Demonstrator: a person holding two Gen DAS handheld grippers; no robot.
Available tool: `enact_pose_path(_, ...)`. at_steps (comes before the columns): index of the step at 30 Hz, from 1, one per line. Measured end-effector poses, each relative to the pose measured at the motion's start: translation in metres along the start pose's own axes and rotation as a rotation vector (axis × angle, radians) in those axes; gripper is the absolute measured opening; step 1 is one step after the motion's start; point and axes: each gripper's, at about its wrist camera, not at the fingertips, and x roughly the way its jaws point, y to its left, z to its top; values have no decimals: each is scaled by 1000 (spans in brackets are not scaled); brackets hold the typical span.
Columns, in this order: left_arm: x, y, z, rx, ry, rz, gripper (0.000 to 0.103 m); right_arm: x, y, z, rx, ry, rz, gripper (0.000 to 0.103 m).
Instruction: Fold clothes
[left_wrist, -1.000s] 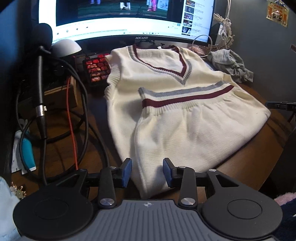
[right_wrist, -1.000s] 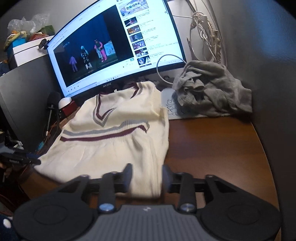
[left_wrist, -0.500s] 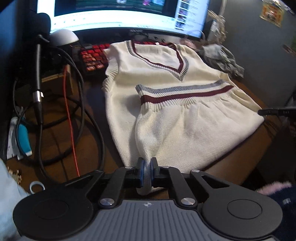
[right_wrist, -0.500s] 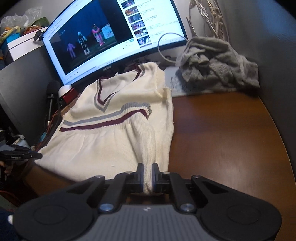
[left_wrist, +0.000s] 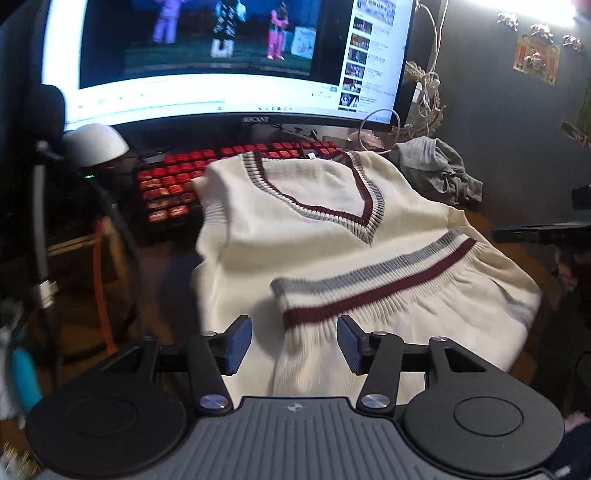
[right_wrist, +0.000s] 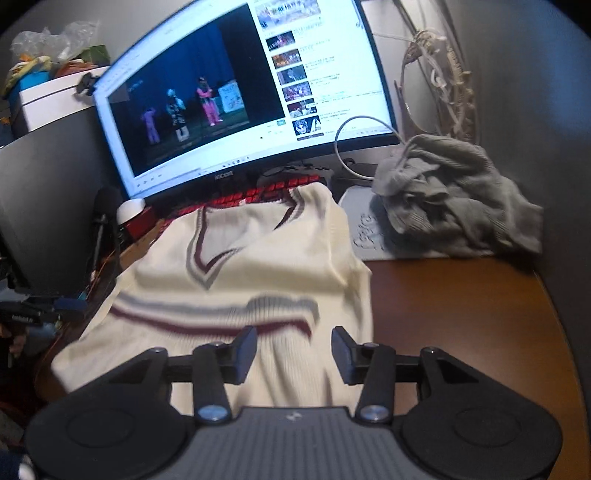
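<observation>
Both pairs of fingers are parting, with knit cloth in the gap between them but no pad pressing on it. Between the blue-padded fingers of the left gripper (left_wrist: 294, 343) sits the corner of the folded-up hem; the right gripper (right_wrist: 294, 354) stands over the other corner of that same fold.

That cloth is a cream knitted sleeveless vest with a maroon and grey V-neck trim (left_wrist: 325, 229) — it lies flat on the brown wooden table (right_wrist: 461, 314), its bottom part folded up over the chest so the striped maroon and grey hem band (left_wrist: 376, 284) runs across the middle, just below the point of the V. The vest's collar end rests on a keyboard with glowing red keys (left_wrist: 173, 184).

Beyond the keyboard stands a wide curved monitor (left_wrist: 229, 55) showing a video page. To the vest's right, near the wall, a crumpled grey garment (right_wrist: 454, 199) sits partly on a pale grey mat (right_wrist: 364, 232); a looped white cable (right_wrist: 354, 147) curls beside it. On the left, a white dome-shaped lamp (left_wrist: 96, 144) and dark cables — one orange-red (left_wrist: 99, 280) — crowd the table edge.
</observation>
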Motion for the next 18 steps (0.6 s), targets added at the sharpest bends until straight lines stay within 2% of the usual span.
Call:
enact_pose_path(5,21,6,4,-42,22,-3,46,40,-8,9,58,56,-17,43)
enact_pose_path(7,26,6,3,-35,28,-14,29,47,-6,7,42,60,-19,40)
enact_pose_path(8,29,5,2,-31,31,-20,11,49,-4,5,28,62,-26,35)
enact_pose_path(9,29,4,1,-29,27,-20,8,52,-2,3,14,62,-34,30)
enact_pose_path(11,29,2,-2,-25,11,-13,7,53,3,-1,-11,40,-50,12)
enact_pose_path(12,26,0,-3,-21,-4,-9,6,51,5,-2,-17,26,-52,9)
enact_pose_path(16,6,0,3,-31,-92,-18,6,35,11,1,-34,-51,-62,6)
enact_pose_path(18,6,0,5,-23,-105,-5,6,27,13,5,-34,-94,-63,6)
